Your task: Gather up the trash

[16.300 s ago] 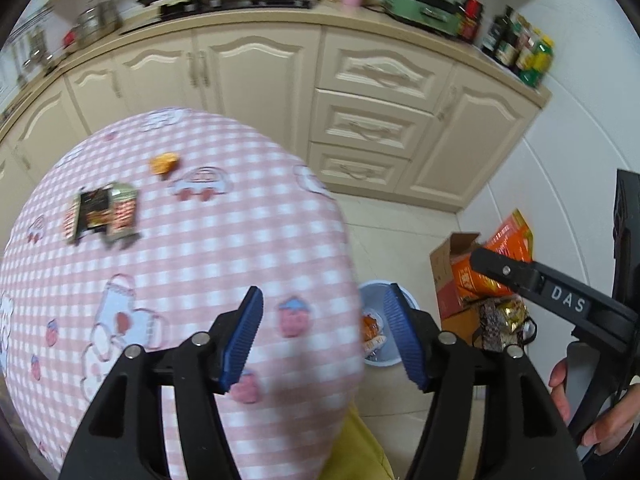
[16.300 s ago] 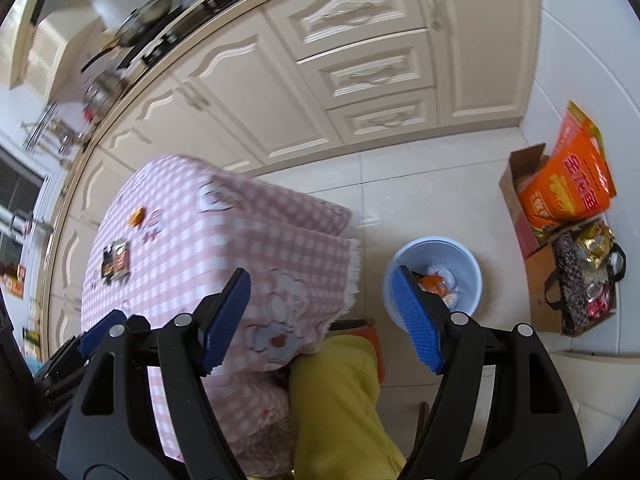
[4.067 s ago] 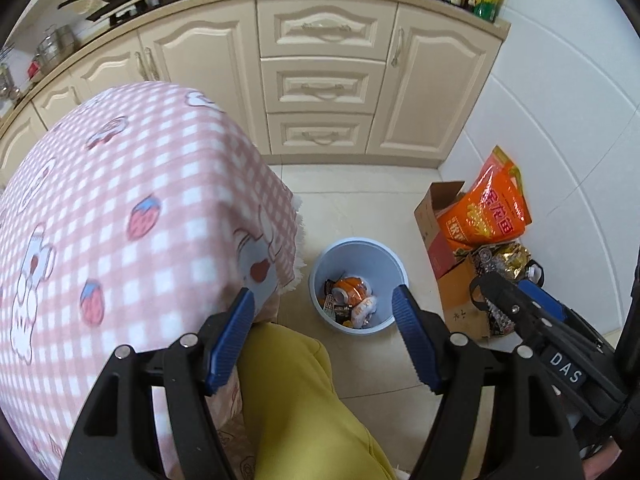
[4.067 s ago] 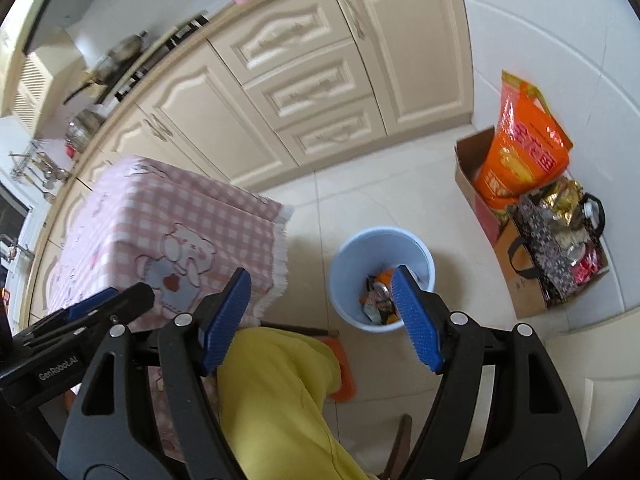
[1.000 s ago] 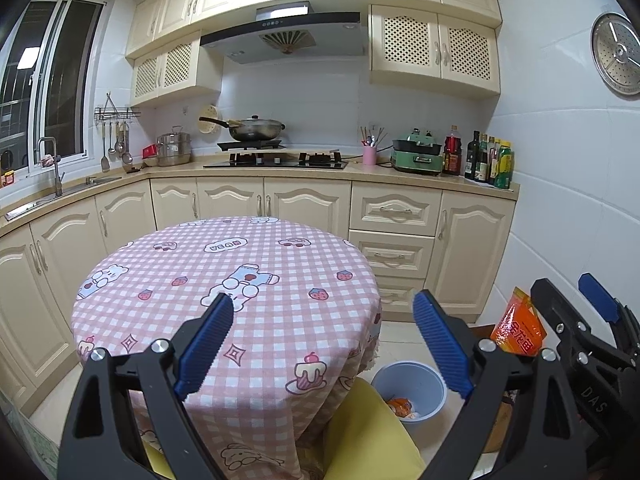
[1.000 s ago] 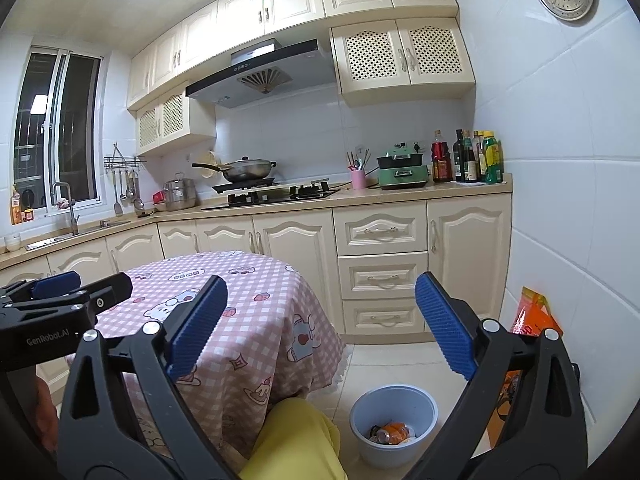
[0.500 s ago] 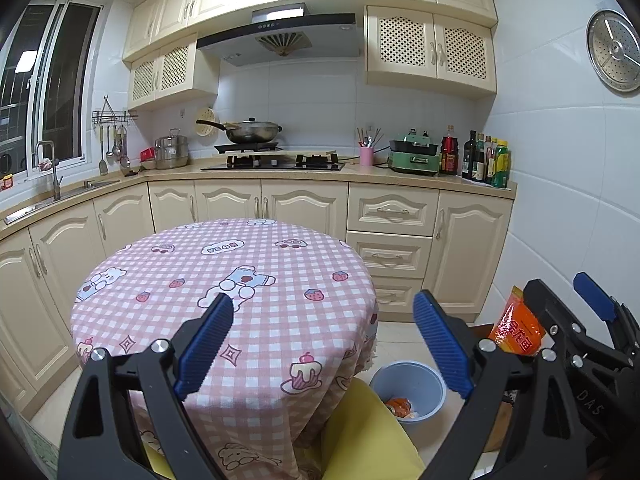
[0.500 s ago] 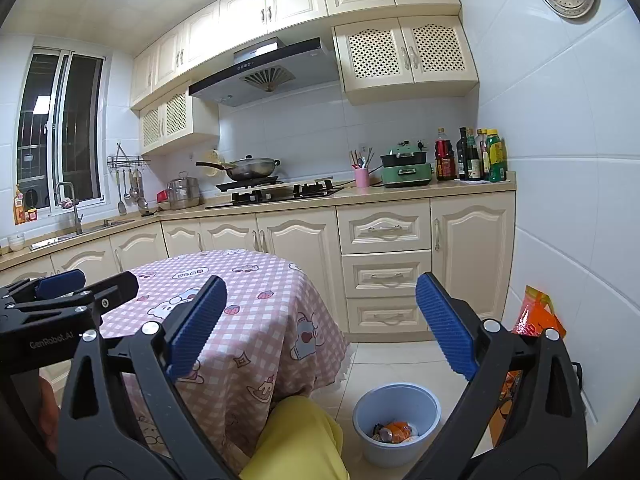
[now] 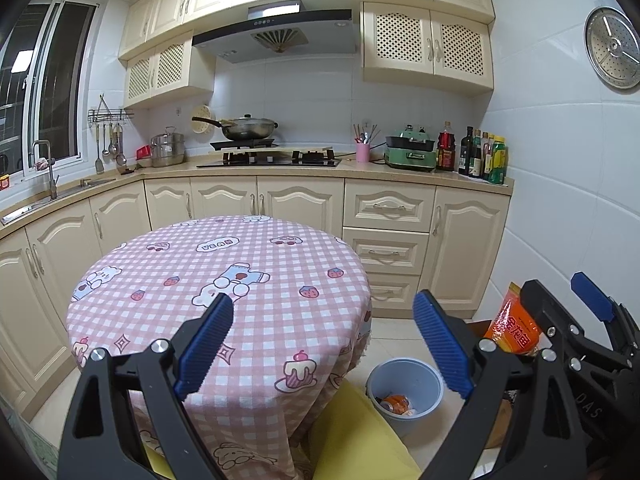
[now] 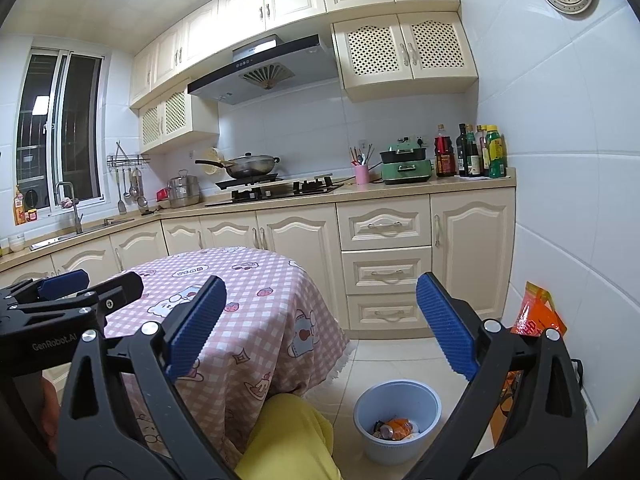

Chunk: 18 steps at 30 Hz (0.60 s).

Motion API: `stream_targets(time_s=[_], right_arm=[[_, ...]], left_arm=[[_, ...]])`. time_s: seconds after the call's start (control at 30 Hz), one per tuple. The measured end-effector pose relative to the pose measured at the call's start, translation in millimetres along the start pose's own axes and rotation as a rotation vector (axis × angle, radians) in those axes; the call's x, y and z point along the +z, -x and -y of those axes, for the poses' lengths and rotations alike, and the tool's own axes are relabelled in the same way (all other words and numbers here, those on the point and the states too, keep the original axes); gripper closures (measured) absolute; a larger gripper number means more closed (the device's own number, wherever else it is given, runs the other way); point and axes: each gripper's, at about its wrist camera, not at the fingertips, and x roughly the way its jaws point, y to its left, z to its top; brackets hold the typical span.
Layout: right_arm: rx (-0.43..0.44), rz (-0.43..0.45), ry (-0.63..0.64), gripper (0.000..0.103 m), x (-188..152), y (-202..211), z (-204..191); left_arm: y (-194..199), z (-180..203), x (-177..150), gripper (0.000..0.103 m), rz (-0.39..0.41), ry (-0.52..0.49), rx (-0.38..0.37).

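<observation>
A blue trash bin [image 9: 406, 388] stands on the floor right of the round table [image 9: 224, 280] with a pink checked cloth; it holds an orange can and wrappers. The bin also shows in the right wrist view [image 10: 398, 420]. No trash shows on the table top. My left gripper [image 9: 324, 344] is open and empty, held level above the near table edge. My right gripper [image 10: 320, 324] is open and empty, held right of the table [image 10: 240, 312] and above the bin. The left gripper's side shows at the left of the right wrist view.
Cream kitchen cabinets [image 9: 384, 236] and a counter with a stove, a pan and bottles run behind the table. An orange bag [image 9: 516, 326] in a cardboard box stands by the right wall. The person's yellow-clad knee [image 10: 296, 436] is below the grippers.
Both grippers have stayed open and nearly still over the last second. Earlier they looked down at the bin, and before that snack wrappers lay on the table.
</observation>
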Motion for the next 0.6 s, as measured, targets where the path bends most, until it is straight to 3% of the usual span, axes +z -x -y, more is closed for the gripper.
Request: stream_targets(time_s=[0.6], right_arm=[[-0.002,-0.008,-0.004,0.009,0.0,0.7,4.3]], left_arm=[[-3.1,6.2,0.8,0.012,-0.003,-0.016,-0.018]])
